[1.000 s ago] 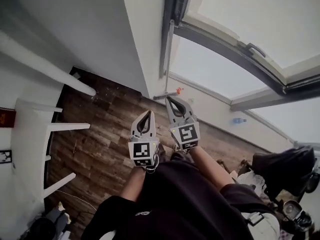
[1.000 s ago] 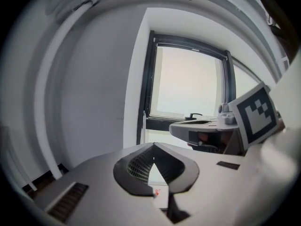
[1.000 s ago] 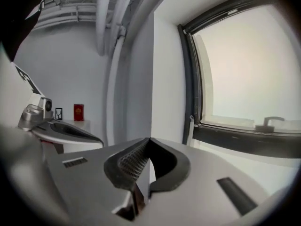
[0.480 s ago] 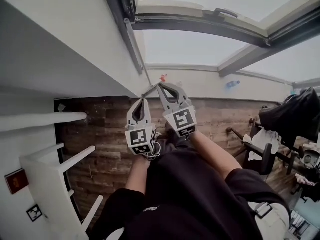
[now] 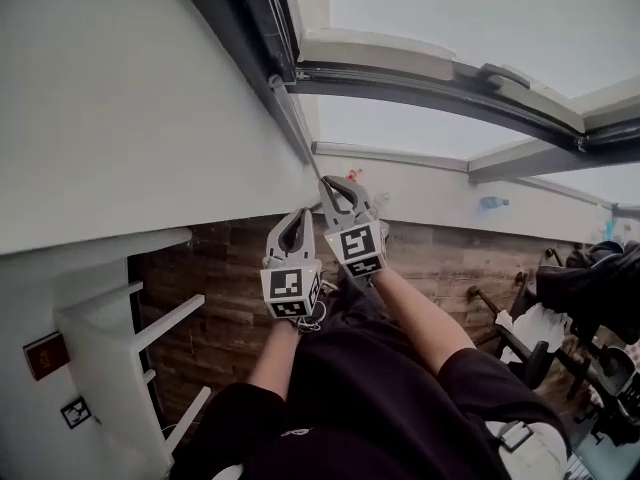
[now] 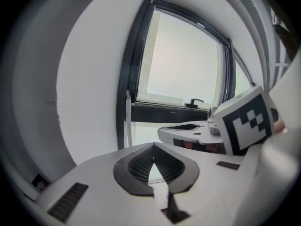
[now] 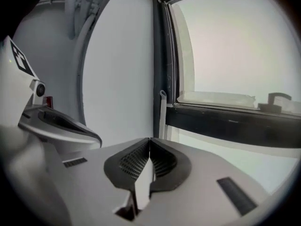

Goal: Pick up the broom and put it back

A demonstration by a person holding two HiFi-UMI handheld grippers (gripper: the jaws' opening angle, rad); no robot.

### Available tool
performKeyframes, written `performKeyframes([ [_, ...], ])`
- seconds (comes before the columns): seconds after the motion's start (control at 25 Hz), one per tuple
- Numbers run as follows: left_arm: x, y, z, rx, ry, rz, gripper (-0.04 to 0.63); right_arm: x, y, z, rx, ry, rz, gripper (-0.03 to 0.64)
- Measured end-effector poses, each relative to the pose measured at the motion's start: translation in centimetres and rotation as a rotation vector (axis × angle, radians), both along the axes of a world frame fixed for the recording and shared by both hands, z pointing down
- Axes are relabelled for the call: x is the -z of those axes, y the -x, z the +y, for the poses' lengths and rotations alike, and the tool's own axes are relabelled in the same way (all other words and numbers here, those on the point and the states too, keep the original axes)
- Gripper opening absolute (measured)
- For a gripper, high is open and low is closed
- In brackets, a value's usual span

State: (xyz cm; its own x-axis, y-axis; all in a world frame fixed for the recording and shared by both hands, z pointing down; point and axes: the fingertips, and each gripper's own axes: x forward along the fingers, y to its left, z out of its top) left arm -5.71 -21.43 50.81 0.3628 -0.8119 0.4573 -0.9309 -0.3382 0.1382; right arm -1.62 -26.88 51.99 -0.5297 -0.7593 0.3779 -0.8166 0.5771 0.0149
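Wood-plank floor, dark window frame; left tool, right tool both closed tip-to-tip, empty.

Left gripper and right gripper closed, empty.

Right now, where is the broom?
In the right gripper view, its thin pale handle stands upright against the dark window frame, beside the white wall, just ahead of the right gripper; its head is hidden.
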Motion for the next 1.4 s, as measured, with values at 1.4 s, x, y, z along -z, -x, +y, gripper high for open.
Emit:
performKeyframes([
  [1.4,-4.9,2.1,-4.7,0.108,0.093,-0.121,0.002,-14.9,4.7,-11.8,0.056,0.12,0.03,0.091],
])
